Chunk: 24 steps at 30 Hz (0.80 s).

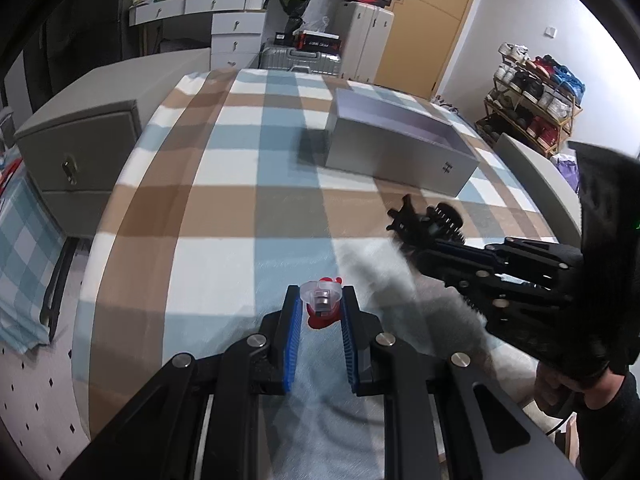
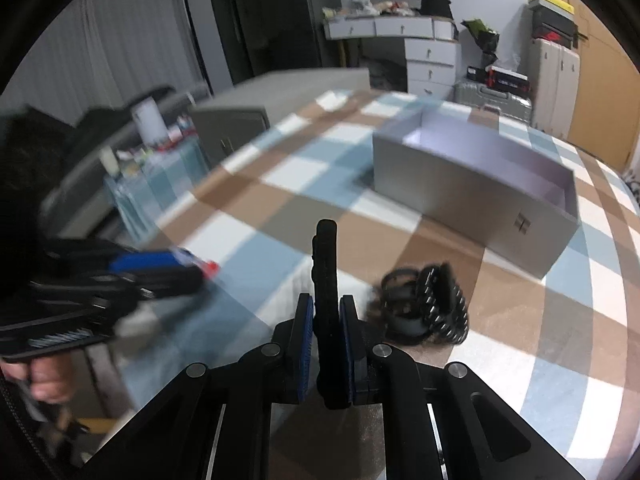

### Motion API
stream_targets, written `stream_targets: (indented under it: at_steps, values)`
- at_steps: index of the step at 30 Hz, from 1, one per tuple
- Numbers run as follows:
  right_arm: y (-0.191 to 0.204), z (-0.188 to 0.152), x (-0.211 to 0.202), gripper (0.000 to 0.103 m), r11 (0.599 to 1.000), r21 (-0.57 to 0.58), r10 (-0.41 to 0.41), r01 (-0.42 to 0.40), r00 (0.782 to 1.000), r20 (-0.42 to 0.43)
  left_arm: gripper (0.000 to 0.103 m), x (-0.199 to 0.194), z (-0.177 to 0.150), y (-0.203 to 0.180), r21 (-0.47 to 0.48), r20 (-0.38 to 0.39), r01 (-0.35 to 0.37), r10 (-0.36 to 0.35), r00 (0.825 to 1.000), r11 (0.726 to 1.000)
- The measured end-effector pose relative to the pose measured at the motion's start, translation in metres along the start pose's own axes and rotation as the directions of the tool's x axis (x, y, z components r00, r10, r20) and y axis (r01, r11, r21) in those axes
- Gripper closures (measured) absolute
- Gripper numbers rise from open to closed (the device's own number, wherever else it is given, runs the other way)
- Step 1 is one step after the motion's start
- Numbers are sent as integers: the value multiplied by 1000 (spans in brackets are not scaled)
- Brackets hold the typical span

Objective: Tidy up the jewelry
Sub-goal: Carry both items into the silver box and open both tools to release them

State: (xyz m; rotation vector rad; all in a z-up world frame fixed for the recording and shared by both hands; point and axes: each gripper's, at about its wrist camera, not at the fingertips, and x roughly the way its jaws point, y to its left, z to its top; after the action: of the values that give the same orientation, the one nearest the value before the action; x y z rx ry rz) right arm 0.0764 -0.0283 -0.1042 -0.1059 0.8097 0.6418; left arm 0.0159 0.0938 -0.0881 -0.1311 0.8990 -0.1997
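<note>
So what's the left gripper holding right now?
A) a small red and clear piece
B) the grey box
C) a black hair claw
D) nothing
A: in the left wrist view the left gripper has its jaws closed on the small red and clear piece, above the checked cloth.

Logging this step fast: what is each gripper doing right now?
Left gripper: shut on a small red and clear plastic hair clip.
Right gripper: shut on a black plastic hair claw, held upright between its pads.

wrist views, low, near, sharing grey box (image 1: 400, 148)
</note>
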Motion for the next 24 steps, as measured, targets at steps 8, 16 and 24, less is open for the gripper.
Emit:
stream_targets:
  at_steps: [8, 16, 24]
  values:
    - [-37, 30, -46, 91, 996, 70, 48, -58, 989, 139, 89, 7, 43, -20, 49, 40, 42, -44, 998, 998]
    - [-80, 65, -70, 91, 999, 43, 15, -25, 974, 226, 89, 23, 98, -48, 116, 74, 63, -71, 995, 991]
    - [-117, 90, -51, 91, 999, 28, 36, -43, 975, 220, 89, 57, 130, -72, 164, 51, 52, -62, 997, 985]
